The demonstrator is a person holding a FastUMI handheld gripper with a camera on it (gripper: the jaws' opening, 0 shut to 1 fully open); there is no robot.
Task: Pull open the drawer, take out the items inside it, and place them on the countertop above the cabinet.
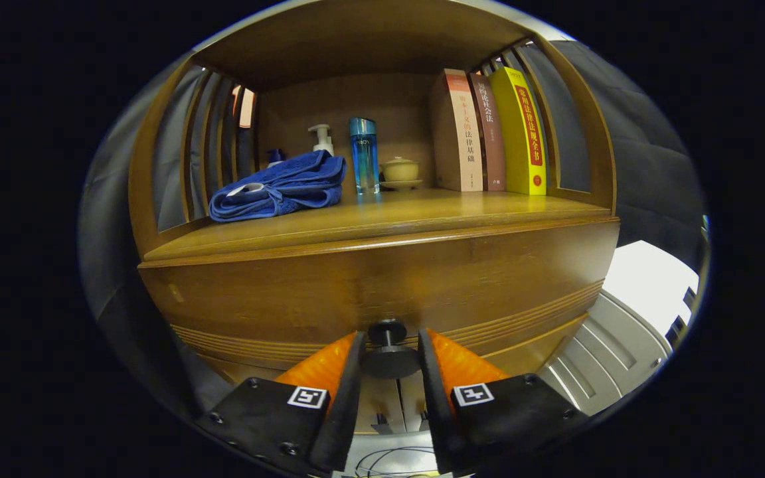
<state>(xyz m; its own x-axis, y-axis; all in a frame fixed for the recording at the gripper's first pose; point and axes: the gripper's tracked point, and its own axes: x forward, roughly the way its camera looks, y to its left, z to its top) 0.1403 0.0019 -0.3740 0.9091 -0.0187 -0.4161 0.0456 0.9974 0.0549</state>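
Observation:
The wooden drawer front (382,285) fills the space just ahead of me, below the cabinet's countertop (382,219). Its dark round knob (389,360) sticks out on a short stem and sits right between my fingers. My gripper (390,345) is shut on the knob, one finger pressing on each side of its disc. The drawer looks flush with the cabinet, and whatever is inside it is hidden.
On the countertop lie a folded blue towel (279,189), a white pump bottle (321,138), a blue bottle (363,154) and a small lidded cup (400,170). Three upright books (489,133) stand at the right. Slatted side walls close the shelf. A white panelled surface (621,338) lies lower right.

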